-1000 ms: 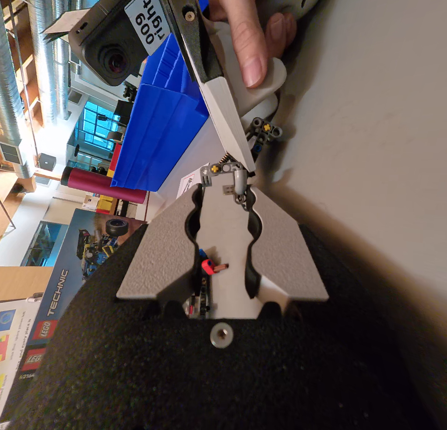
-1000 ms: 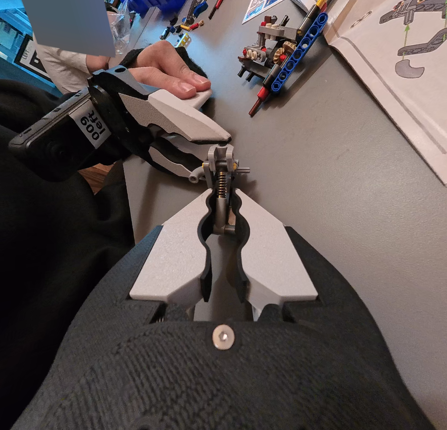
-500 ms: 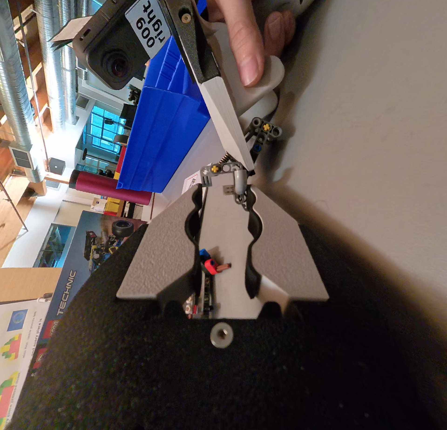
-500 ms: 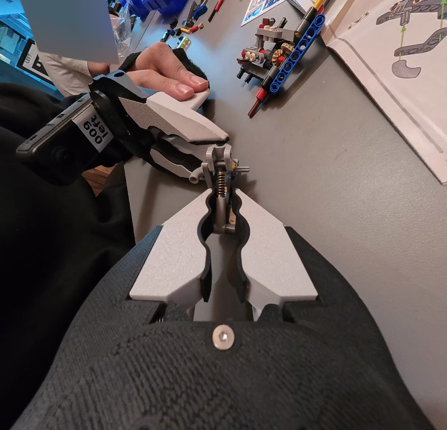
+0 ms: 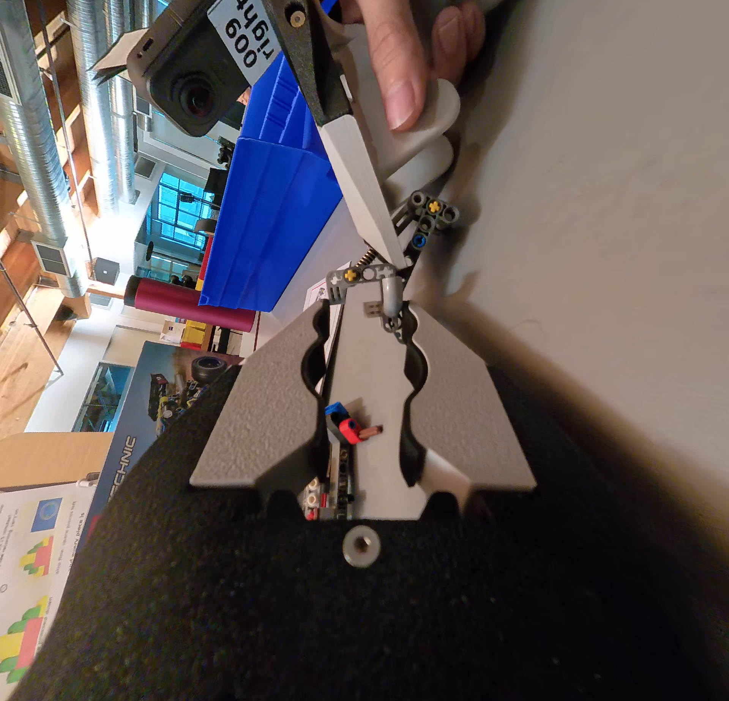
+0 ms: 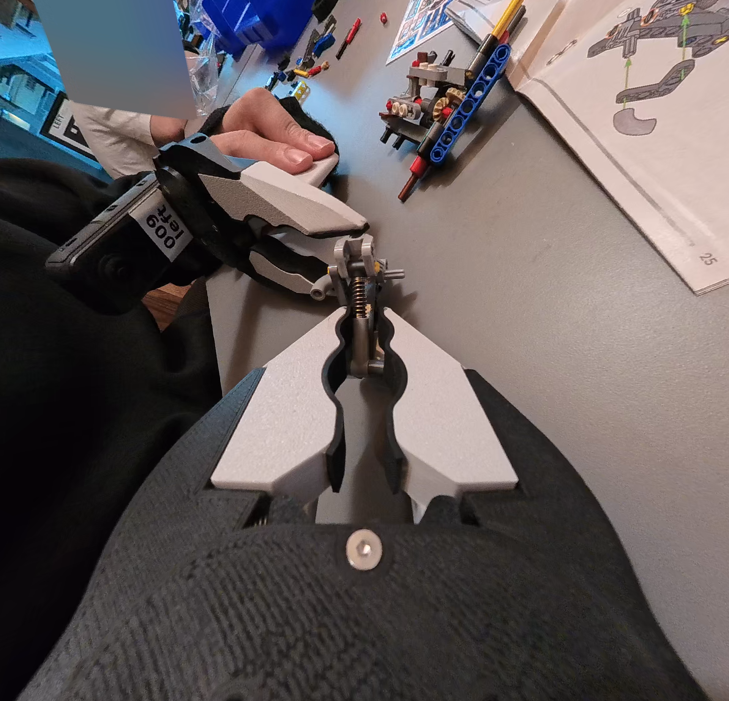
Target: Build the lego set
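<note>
My right gripper (image 6: 363, 315) is shut on a grey shock-absorber assembly (image 6: 361, 287) with a metal spring and holds it upright just above the grey table (image 6: 552, 366). My left gripper (image 5: 367, 311) is open. Its fingertips reach in from the left on either side of the assembly's light grey top beam (image 5: 357, 278). A small grey connector (image 5: 390, 299) touches its right fingertip. In the right wrist view the left gripper (image 6: 339, 256) shows its fingers apart around the assembly's top. In the left wrist view the right gripper (image 5: 390, 248) comes down from above.
A part-built chassis with a blue beam (image 6: 453, 102) lies behind, beside an open instruction booklet (image 6: 631, 149). Loose pieces (image 6: 315, 63) and a blue bin (image 6: 256, 7) are farther back. A dark grey piece (image 5: 430, 216) lies on the table. The table edge (image 6: 213, 327) is at the left. Left and right tips are no more than a few centimetres apart.
Almost nothing. The right gripper keeps its hold on the assembly and the open left gripper stays at its top; both have shifted only slightly.
</note>
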`<state>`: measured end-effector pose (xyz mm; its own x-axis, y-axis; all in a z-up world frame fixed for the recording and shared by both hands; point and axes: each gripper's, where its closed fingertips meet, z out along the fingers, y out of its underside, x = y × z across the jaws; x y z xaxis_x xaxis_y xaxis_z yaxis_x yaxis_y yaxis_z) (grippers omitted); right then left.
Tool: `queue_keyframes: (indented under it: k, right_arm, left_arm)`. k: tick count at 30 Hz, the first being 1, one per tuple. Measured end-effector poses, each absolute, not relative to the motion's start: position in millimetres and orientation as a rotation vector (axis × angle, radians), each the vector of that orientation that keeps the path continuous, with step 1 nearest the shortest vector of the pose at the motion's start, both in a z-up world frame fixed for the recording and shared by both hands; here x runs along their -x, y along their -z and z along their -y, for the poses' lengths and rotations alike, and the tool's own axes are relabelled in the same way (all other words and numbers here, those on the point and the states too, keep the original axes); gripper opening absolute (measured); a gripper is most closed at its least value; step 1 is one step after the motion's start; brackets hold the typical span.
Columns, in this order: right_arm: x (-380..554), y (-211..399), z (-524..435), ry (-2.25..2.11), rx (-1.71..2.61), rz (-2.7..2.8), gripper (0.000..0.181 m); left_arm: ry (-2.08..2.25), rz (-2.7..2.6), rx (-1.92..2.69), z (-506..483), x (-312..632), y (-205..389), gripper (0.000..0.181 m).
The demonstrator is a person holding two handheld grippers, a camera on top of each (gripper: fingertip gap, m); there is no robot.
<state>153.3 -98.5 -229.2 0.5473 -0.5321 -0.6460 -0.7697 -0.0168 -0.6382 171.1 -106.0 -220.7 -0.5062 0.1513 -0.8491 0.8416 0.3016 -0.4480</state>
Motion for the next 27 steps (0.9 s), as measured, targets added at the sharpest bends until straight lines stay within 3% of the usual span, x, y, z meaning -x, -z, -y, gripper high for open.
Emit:
queue_keyframes:
  k: [27]
  right_arm:
    - [-154.2, 229.1, 99.6, -0.269, 1.676, -1.112, 0.009]
  left_arm:
    - [1.235, -1.870, -0.883, 105.9, -173.0, 221.8, 0.034]
